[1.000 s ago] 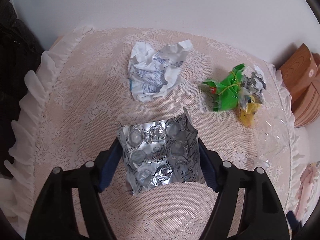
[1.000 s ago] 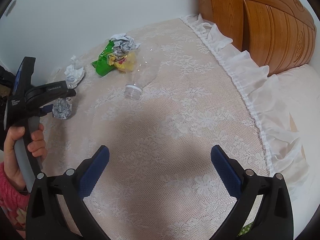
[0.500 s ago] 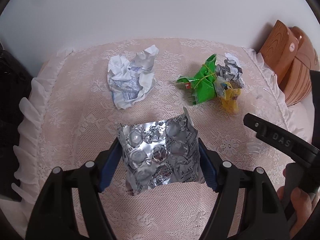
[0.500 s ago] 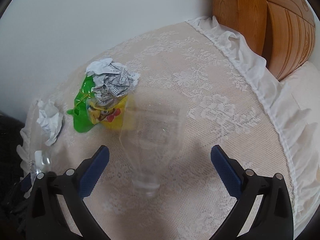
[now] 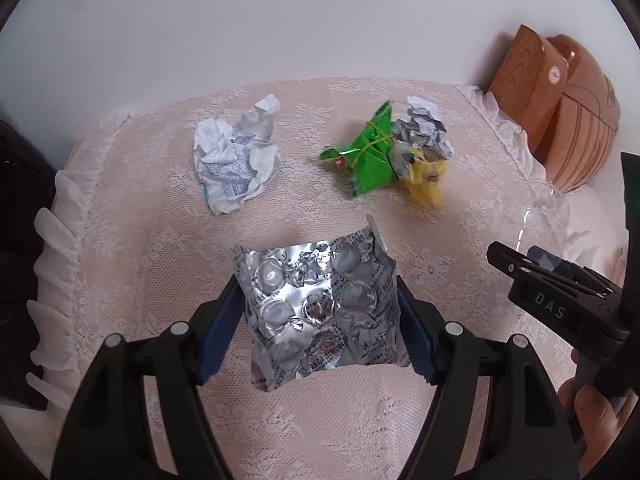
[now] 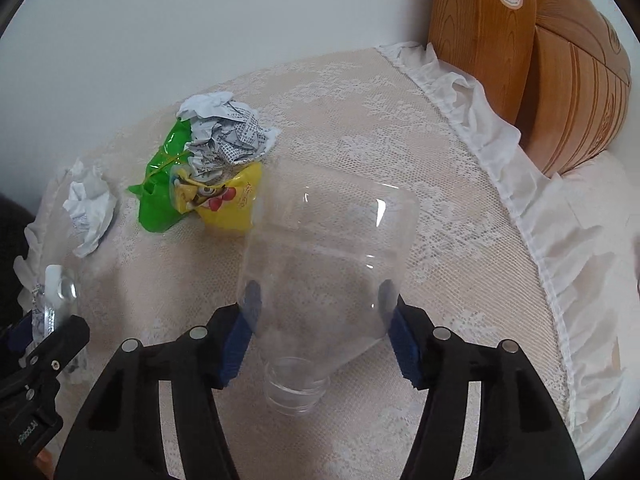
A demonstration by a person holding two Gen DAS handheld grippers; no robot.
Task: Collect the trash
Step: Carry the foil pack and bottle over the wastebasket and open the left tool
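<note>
A flattened silver blister pack (image 5: pixel 320 304) sits upright between the blue pads of my left gripper (image 5: pixel 318 284), which is shut on it above the lace cloth. My right gripper (image 6: pixel 319 296) straddles a clear plastic bottle (image 6: pixel 332 240) lying with its open neck towards the camera. Its jaws are closing, and both pads touch the bottle's sides. In the left wrist view the right gripper (image 5: pixel 552 276) and the bottle (image 5: pixel 536 216) appear at the right edge. On the cloth lie a crumpled white paper (image 5: pixel 236 160), a green wrapper (image 5: pixel 368 160), a yellow wrapper (image 6: pixel 228 204) and a printed paper ball (image 6: pixel 224 132).
The trash lies on a round table under a pink lace cloth (image 6: pixel 360 100) with a white frilled rim (image 6: pixel 480 128). A wooden headboard (image 6: pixel 540 60) stands at the right, with pale bedding below it. A white wall is behind, and something dark (image 5: pixel 20 240) is at the left.
My right gripper has moved forward over the bottle and its jaws have narrowed from wide open onto the bottle's sides. The left gripper has rolled a little, still holding the blister pack.
</note>
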